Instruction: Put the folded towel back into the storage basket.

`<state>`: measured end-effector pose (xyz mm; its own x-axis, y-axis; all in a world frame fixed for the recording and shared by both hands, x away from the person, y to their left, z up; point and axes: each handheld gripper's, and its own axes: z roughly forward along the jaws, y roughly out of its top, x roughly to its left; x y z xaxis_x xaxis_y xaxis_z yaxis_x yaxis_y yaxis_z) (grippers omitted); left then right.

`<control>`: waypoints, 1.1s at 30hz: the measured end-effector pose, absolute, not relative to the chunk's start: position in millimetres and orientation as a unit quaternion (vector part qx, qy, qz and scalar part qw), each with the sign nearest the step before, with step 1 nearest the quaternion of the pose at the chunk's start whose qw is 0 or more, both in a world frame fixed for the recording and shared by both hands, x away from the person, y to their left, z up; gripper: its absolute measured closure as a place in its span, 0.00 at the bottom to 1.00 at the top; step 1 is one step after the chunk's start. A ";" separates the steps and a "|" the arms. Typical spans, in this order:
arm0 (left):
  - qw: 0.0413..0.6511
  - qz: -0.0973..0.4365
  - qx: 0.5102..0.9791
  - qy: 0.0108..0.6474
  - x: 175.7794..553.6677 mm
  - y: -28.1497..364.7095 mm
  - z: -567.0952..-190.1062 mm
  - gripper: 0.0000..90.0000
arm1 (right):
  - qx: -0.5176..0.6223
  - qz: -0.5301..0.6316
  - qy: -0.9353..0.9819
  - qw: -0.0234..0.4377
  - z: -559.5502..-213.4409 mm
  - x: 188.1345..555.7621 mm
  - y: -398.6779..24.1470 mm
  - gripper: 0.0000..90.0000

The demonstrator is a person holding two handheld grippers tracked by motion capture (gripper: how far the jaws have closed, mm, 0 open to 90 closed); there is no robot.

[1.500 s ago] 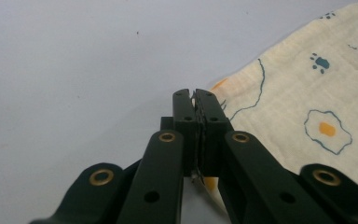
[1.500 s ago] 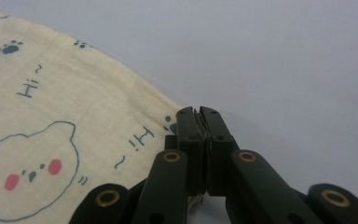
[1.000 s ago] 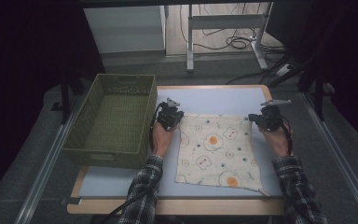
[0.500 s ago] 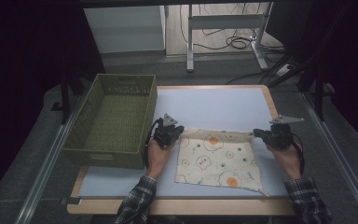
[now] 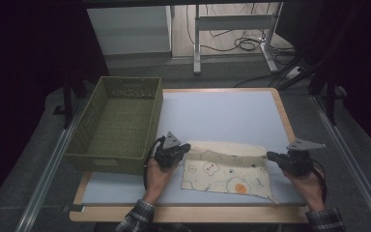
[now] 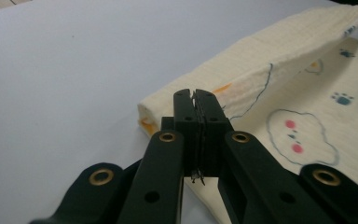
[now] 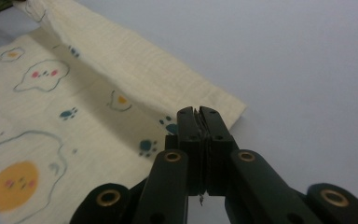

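Note:
A cream cloth (image 5: 227,171) printed with fried eggs, clouds and paw marks lies on the pale blue table top (image 5: 212,111). Its far edge is turned over toward the person as a folded band. My left gripper (image 5: 186,147) is shut on the band's left corner, and my right gripper (image 5: 270,155) is shut on its right corner. In the left gripper view the closed jaws (image 6: 196,95) pinch thin fabric, and the cloth (image 6: 307,121) flap rises away to the upper right. In the right gripper view the closed jaws (image 7: 198,112) hold the cloth (image 7: 74,121) corner the same way.
An olive woven basket (image 5: 111,157) stands on the table's left side, close beside my left hand. The table's wooden rim (image 5: 193,212) runs along the near edge. Bare table top lies beyond the cloth. A desk frame and cables stand on the floor behind.
Both hands have drawn back toward the person, carrying the cloth's far corners with them. The cloth, flat before, now has its far edge folded over itself.

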<state>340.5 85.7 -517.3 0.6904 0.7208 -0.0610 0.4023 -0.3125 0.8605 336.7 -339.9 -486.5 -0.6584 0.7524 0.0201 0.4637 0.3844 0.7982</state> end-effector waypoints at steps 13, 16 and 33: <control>0.468 0.167 0.801 0.333 301.8 88.8 -518.6 0.98 | 0.355 0.410 0.825 0.161 -482.1 284.1 -340.3 0.98; 0.470 0.167 0.803 0.325 291.2 88.7 -518.7 0.98 | 0.354 0.406 0.829 0.153 -485.2 272.5 -340.6 0.98; 0.463 0.118 0.812 0.336 263.2 102.6 -534.7 0.83 | 0.354 0.391 0.841 0.120 -511.0 254.1 -338.3 0.95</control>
<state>263.2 102.6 -534.7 0.7458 0.6554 -0.1193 0.4363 -0.3453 0.8309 254.1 -338.3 -511.0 -0.7206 0.6891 0.0760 0.5020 0.4430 0.7428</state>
